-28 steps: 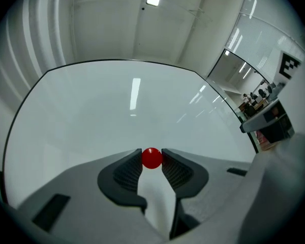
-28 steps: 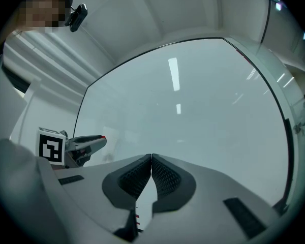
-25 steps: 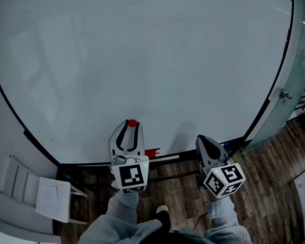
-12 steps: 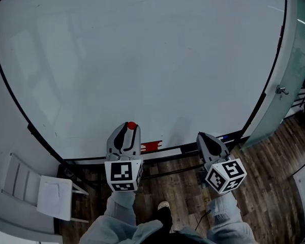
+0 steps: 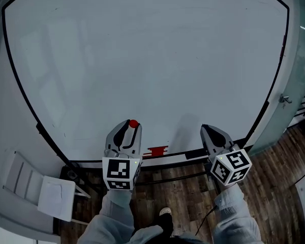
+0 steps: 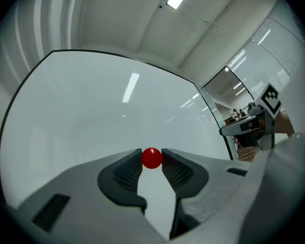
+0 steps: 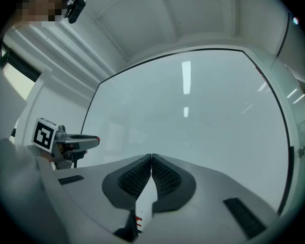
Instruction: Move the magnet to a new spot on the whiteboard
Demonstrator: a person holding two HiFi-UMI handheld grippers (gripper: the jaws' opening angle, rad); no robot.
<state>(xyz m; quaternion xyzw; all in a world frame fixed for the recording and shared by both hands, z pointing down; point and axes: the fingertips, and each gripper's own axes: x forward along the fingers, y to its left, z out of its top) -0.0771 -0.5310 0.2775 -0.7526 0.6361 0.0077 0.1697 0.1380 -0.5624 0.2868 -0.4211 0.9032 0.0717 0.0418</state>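
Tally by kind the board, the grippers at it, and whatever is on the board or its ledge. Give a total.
Whiteboard: 1
Grippers: 2 (left gripper, right gripper)
Red magnet: 1
Small red item on the ledge: 1
Total: 5

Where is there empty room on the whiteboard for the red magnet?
Nearly all the whiteboard is bare: the middle and top, out to the black frame on both sides. Crowded only along the bottom edge: the left hand-held gripper with the red magnet, a red thing on the ledge, the right hand-held gripper.
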